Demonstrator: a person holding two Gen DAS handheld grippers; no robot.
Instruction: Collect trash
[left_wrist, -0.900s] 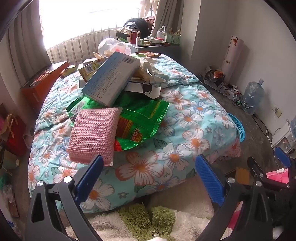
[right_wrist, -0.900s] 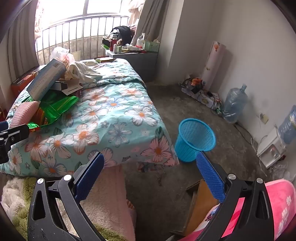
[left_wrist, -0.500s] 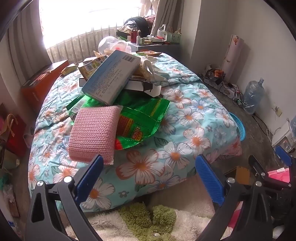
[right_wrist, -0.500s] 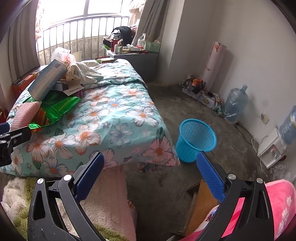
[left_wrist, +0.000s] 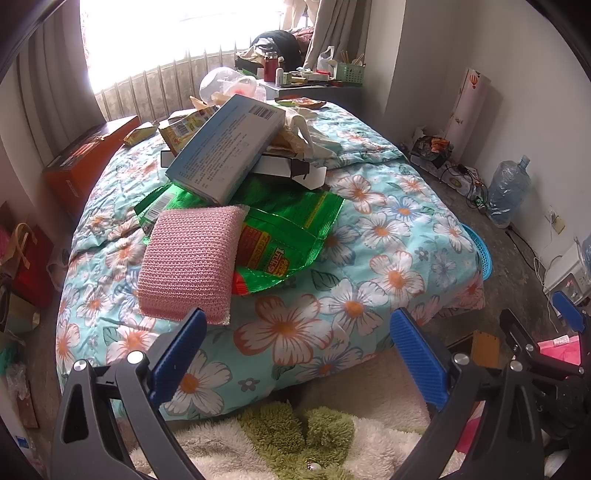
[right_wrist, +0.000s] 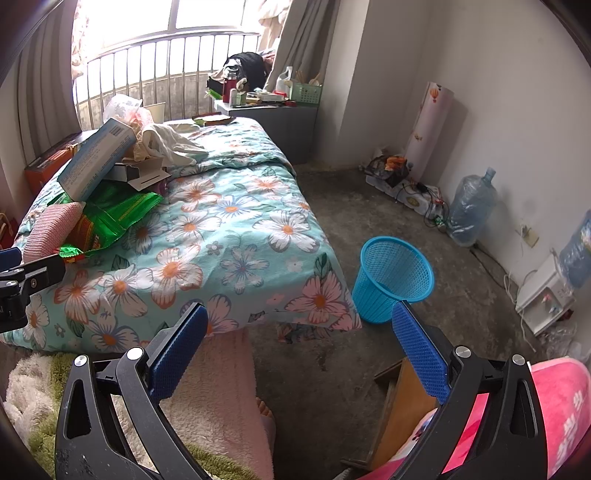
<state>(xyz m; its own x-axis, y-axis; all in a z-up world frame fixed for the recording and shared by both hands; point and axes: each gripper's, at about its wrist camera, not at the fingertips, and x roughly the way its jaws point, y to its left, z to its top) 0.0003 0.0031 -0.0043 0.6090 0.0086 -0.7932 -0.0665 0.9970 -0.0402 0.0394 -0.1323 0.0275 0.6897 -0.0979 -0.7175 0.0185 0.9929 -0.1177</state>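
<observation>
both claws released: left gripper faces trash heaped toward bed's foot edge, right gripper idle. pink sponge nearest, likely soft, light; green wrapper probably slippery, best pinched at edge.

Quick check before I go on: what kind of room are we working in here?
Most likely a lived-in bedroom: a bed under a floral quilt piled with wrappers and boxes, a blue mesh wastebasket on the bare floor beside it, and a cluttered bedside cabinet by the barred window.
</observation>
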